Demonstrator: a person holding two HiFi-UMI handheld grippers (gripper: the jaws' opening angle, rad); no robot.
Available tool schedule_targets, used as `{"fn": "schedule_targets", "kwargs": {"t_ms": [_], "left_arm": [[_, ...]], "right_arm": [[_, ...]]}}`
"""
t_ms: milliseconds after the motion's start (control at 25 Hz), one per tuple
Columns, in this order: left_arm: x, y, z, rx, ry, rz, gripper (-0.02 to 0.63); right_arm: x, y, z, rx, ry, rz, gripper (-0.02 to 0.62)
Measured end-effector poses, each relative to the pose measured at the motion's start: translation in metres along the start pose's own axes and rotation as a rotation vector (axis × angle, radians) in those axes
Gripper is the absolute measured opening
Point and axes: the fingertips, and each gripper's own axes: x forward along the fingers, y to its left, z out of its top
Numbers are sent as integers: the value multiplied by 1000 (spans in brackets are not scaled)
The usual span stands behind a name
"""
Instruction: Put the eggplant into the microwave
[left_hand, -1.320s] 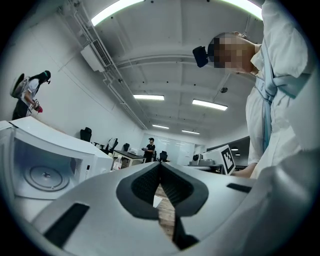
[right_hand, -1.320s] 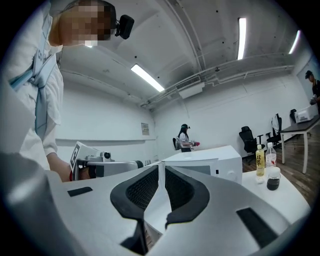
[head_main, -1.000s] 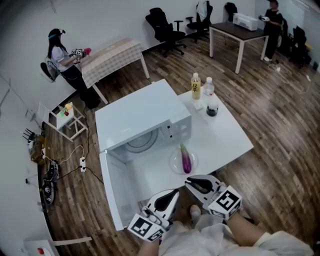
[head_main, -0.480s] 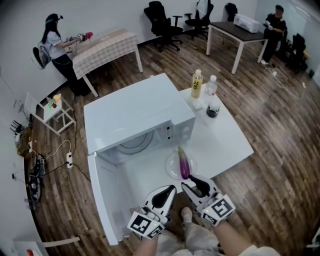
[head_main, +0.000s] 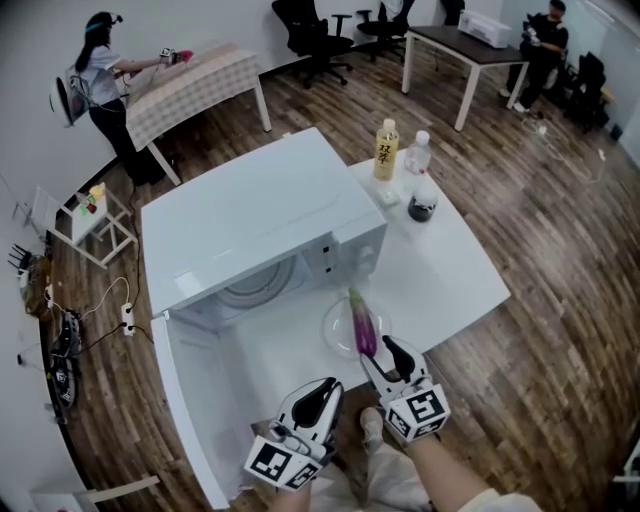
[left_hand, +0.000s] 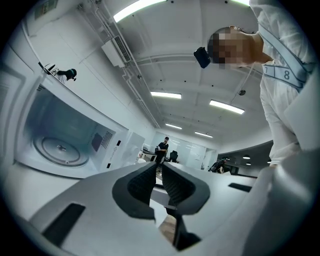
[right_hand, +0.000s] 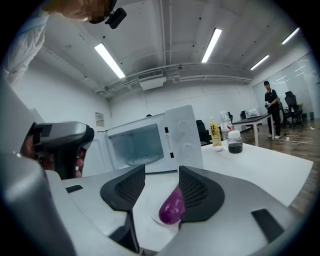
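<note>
The eggplant is laid on a clear plate on the counter, just before the open microwave. If only its rounded near tip is pinched, it may be squeezed out, or the plate dragged. The right gripper is held nearly level; its fingers have just been opened, with the purple tip in the gap, unpressed. The left gripper is held level, fingers clenched on nothing.

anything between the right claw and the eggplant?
Nothing. In the right gripper view the right claw, jaws just opening, already has the near end of the eggplant between them, ungripped, on its clear plate.
</note>
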Motion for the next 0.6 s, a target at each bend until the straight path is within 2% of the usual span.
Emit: {"fn": "schedule_targets", "kwargs": {"t_ms": [280,600], "left_arm": [[0,7,-3,-8,1,2,35],[-2,11,-5,-16,8,-3,35]], "right_arm": [[21,-11,-35,-3,75,-102,261],[31,-23,-71,-21,174,-207,268]]}}
